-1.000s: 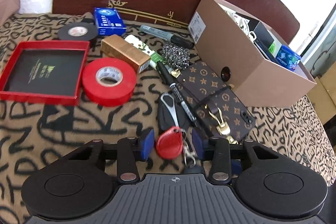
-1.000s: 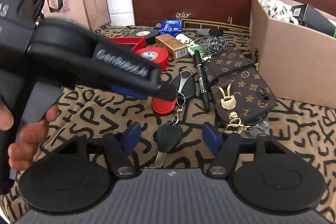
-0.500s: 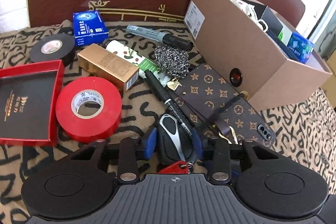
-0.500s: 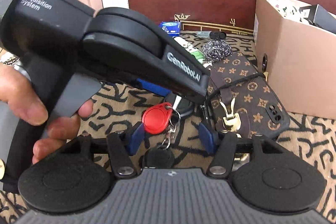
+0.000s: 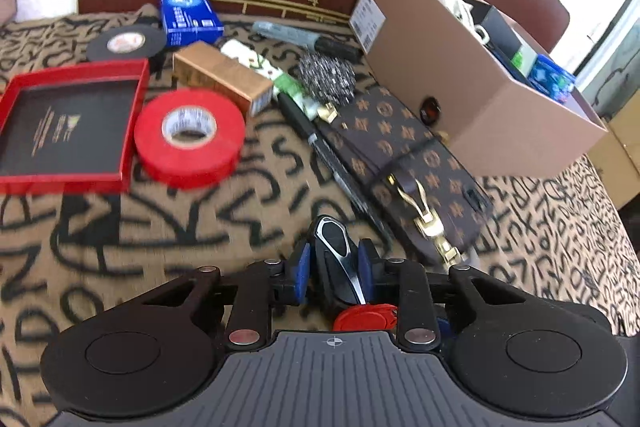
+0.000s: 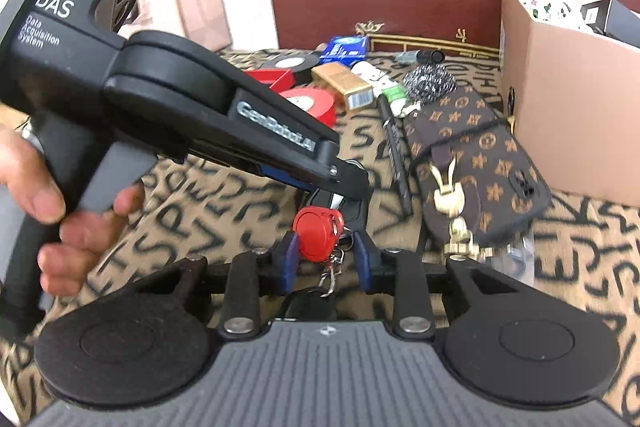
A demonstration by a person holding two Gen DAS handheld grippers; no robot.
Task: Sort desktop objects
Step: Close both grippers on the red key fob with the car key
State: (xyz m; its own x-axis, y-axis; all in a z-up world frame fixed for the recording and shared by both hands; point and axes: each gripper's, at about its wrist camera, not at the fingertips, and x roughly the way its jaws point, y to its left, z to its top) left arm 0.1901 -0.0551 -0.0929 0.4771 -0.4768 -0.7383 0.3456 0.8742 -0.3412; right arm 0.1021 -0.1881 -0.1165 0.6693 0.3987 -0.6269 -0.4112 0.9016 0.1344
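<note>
My left gripper (image 5: 333,267) is shut on a black and silver car key fob (image 5: 334,247) and holds it just above the patterned cloth. A red round tag (image 5: 366,317) hangs from the fob under the jaws. In the right wrist view the left gripper (image 6: 352,187) reaches in from the left, and the red tag (image 6: 318,233) sits between the pads of my right gripper (image 6: 325,261). The right jaws stand close to the tag; I cannot tell if they press it. A black key head (image 6: 308,305) on the same chain lies below them.
A brown monogram phone case (image 5: 408,163) and a black marker (image 5: 320,147) lie right of the fob. A cardboard box (image 5: 472,99) holding items stands at the far right. Red tape (image 5: 188,137), a red tray (image 5: 68,127), black tape, a gold box and a steel scourer lie behind.
The left gripper closed on the key fob and lifted it back toward me. The right gripper narrowed around the red tag, which rose with the chain.
</note>
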